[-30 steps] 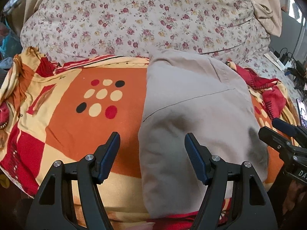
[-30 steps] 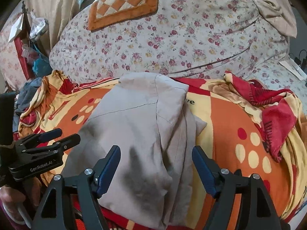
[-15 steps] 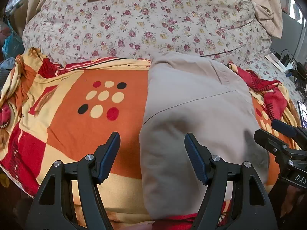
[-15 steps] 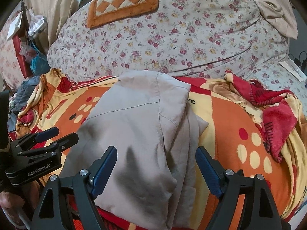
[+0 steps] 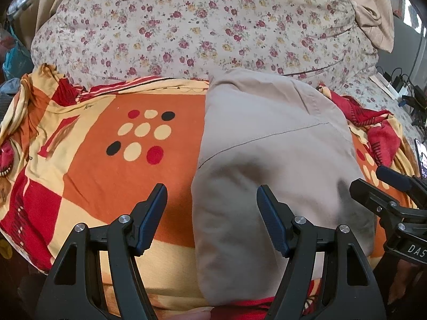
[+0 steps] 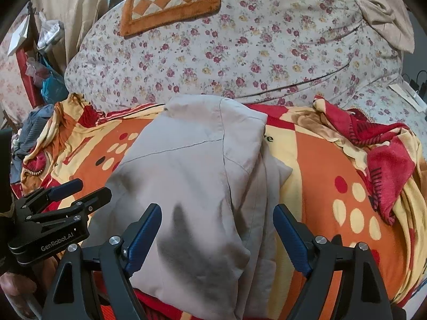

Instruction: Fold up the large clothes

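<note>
A beige garment (image 5: 272, 154) (image 6: 192, 176) lies folded into a thick long bundle on an orange, red and yellow blanket (image 5: 106, 181). My left gripper (image 5: 211, 189) (image 6: 92, 188) hovers open over the bundle's near left edge, one finger above the blanket and one above the cloth. My right gripper (image 6: 216, 209) (image 5: 369, 178) stands open over the bundle's near right part, where layered edges stack up. Neither gripper pinches any fabric. The garment's nearest end is hidden behind the fingers.
A big floral quilt (image 5: 202, 32) rises behind the blanket, with an orange checked cushion (image 6: 170, 0) on top and a beige cloth (image 6: 384, 13) at the far right. Cables and a phone (image 5: 421, 157) lie to the right. A hand (image 6: 16, 285) grips the left tool.
The right gripper's jaws have spread a little wider. Both grippers stay where they were and the garment has not shifted.
</note>
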A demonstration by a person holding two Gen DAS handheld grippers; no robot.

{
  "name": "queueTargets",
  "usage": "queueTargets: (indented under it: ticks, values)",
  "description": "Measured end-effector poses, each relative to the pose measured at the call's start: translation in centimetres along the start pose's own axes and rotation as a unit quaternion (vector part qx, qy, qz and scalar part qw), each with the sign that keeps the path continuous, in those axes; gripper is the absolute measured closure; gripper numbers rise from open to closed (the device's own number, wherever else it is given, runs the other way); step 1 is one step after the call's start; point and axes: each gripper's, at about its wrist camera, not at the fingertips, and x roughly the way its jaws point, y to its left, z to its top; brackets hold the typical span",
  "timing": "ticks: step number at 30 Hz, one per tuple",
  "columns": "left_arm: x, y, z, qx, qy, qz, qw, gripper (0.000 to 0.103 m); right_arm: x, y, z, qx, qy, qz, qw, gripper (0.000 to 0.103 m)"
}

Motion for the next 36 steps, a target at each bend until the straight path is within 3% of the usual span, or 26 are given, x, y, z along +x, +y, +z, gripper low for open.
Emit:
queueTargets:
  ticks: [36]
  values:
    - [0.36,-0.09,-0.12,-0.015,0.005,-0.007,0.9999,0.033,0.91,0.25,0.03,-0.009,0.013,0.003,1.0,0.018]
